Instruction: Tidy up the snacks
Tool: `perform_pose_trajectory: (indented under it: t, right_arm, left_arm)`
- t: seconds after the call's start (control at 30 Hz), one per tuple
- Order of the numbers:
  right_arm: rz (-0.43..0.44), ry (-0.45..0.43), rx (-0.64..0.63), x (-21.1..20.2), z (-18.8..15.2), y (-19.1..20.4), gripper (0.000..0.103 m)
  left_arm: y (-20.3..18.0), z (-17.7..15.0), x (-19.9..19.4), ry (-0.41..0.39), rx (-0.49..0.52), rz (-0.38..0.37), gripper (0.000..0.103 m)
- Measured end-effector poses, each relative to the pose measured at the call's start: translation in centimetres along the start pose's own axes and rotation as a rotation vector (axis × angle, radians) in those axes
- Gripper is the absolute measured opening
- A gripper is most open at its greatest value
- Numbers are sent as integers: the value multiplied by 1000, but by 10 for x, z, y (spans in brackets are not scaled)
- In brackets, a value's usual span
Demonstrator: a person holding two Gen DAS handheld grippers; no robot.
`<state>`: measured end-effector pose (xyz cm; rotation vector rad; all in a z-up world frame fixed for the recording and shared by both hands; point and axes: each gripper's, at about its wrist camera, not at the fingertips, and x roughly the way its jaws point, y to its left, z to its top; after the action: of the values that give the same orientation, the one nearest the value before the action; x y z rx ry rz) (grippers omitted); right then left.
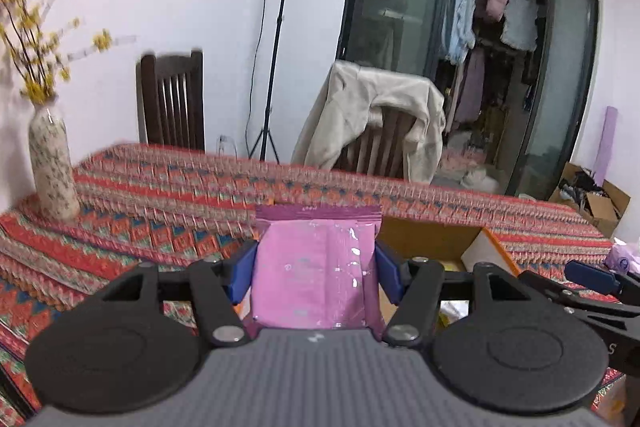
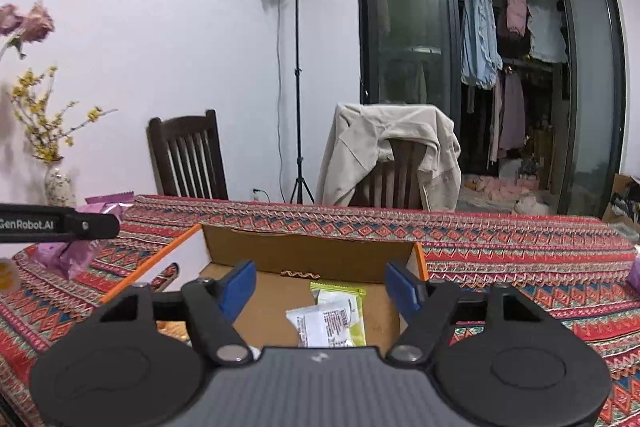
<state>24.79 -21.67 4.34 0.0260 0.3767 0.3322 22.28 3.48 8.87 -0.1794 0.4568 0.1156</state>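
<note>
My left gripper (image 1: 316, 267) is shut on a pink snack packet (image 1: 316, 275), held upright above the patterned tablecloth, just left of the open cardboard box (image 1: 432, 239). My right gripper (image 2: 322, 285) is open and empty, hovering over the same box (image 2: 304, 255). Inside the box lie a green-and-white snack packet (image 2: 340, 311) and a white labelled packet (image 2: 316, 327). The left gripper's arm (image 2: 60, 223) shows at the left of the right wrist view, and a purple snack packet (image 2: 68, 255) lies on the cloth below it.
A flowered vase (image 1: 52, 167) with yellow branches stands at the table's far left. Two wooden chairs (image 2: 188, 159) stand behind the table, one draped with a beige jacket (image 2: 392, 151). A light stand (image 2: 298, 87) is by the wall. Another purple packet (image 1: 624, 259) lies at the right.
</note>
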Motion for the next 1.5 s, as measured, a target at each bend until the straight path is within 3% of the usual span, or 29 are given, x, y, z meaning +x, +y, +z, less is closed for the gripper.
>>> perform_pose_trajectory:
  t: [0.13,0.27,0.53,0.6,0.8,1.0,1.23,1.5]
  right_arm:
    - [31,75,37,4,-15,-6,72]
    - [58,158,0,-4,-45,-1,86]
    - [29,292,-78,12,-87,11,88]
    - [26,276,-98,8,-91,16,87]
    - [-5,237,-208,-5,-97,28,69]
    - [-11,217,-197,-12,-97,21,60]
    - [-8,157,-143,-28,-88,9,58]
    - [-11,68,-126,-34,-51,5,58]
  left_arm:
    - [7,-18,7,36,3,-18,63]
    - [19,-35,3,58,-9,-8,63]
    - [24,-48,-13,51,-21,-10,63]
    - [24,-50,-17,49,-18,-15,63]
    - [22,-54,-23,50,-17,-16,63]
    - [21,-56,-29,45,-17,-19,63]
    - [18,-51,-36,23,-4,-18,63]
    - [6,-27,-32,0,35,-15,63]
